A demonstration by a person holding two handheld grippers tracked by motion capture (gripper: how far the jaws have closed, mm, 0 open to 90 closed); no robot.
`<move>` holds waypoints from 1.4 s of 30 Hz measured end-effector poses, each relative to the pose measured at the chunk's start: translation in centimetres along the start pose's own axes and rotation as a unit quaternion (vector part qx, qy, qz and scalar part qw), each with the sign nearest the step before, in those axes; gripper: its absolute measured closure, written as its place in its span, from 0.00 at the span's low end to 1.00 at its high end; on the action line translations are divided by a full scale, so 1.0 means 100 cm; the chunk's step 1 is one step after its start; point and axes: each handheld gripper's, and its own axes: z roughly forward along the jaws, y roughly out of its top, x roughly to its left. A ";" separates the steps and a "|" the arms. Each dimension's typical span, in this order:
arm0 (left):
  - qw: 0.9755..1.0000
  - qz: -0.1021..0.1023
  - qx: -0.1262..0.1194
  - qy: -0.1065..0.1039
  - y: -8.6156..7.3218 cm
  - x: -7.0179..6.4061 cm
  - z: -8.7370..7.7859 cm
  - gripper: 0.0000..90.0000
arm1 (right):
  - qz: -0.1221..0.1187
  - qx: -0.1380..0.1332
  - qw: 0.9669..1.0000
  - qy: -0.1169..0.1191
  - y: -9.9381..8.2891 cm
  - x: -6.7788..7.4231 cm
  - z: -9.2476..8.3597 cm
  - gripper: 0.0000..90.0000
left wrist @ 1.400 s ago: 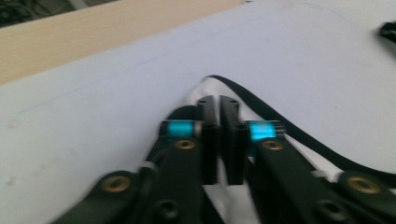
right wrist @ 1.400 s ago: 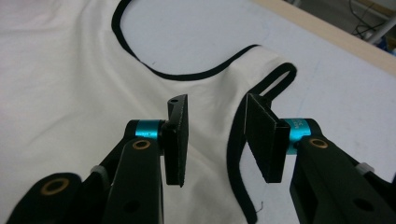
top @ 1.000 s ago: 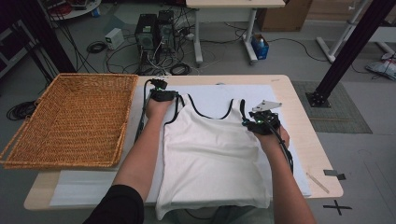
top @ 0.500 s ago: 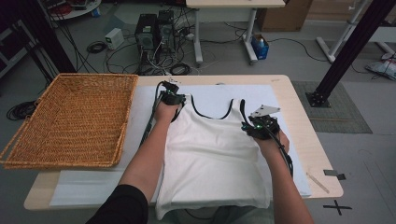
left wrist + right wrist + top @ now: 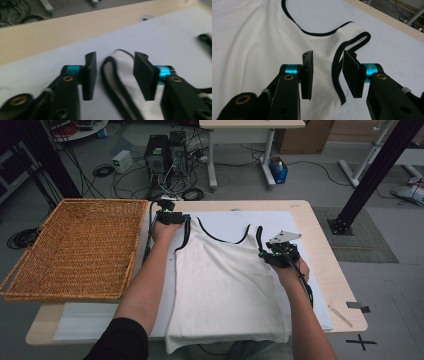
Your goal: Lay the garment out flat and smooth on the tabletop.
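Note:
A white tank top (image 5: 230,280) with black trim lies flat on a white sheet (image 5: 225,220), neckline toward the far edge. My left gripper (image 5: 179,219) is at the top's left shoulder strap (image 5: 186,231). In the left gripper view its jaws (image 5: 115,65) have just been opening and stand open, with the strap (image 5: 117,82) lying loose between them, touched by neither pad. My right gripper (image 5: 265,252) hovers at the right strap (image 5: 259,236). Its jaws (image 5: 328,72) are apart over the black armhole trim (image 5: 335,75) and do not press on it.
A large wicker basket (image 5: 100,202) rests on the table's left side. The wooden table (image 5: 325,265) has bare margin to the right of the sheet. Computer cases, cables and desk legs are on the floor beyond the far edge.
The left gripper closed on the left strap, then opened and drew slightly back to the left, leaving the strap flat on the sheet. The right hand stayed still.

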 end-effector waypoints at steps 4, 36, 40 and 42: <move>1.000 0.020 -0.007 -0.017 -0.001 -0.024 -0.017 0.49 | 0.020 -0.002 1.000 0.002 0.001 -0.012 0.007 0.68; 0.998 0.062 -0.030 -0.002 -0.054 -0.081 -0.127 0.39 | 0.021 0.061 0.998 -0.020 0.073 -0.110 0.137 0.97; 0.997 0.069 -0.031 -0.002 -0.054 -0.082 -0.123 0.39 | 0.023 0.070 0.997 -0.016 0.072 -0.106 0.139 0.80; 0.997 0.070 -0.038 0.001 -0.053 -0.081 -0.123 0.39 | 0.021 0.072 0.997 -0.009 0.073 -0.103 0.131 0.80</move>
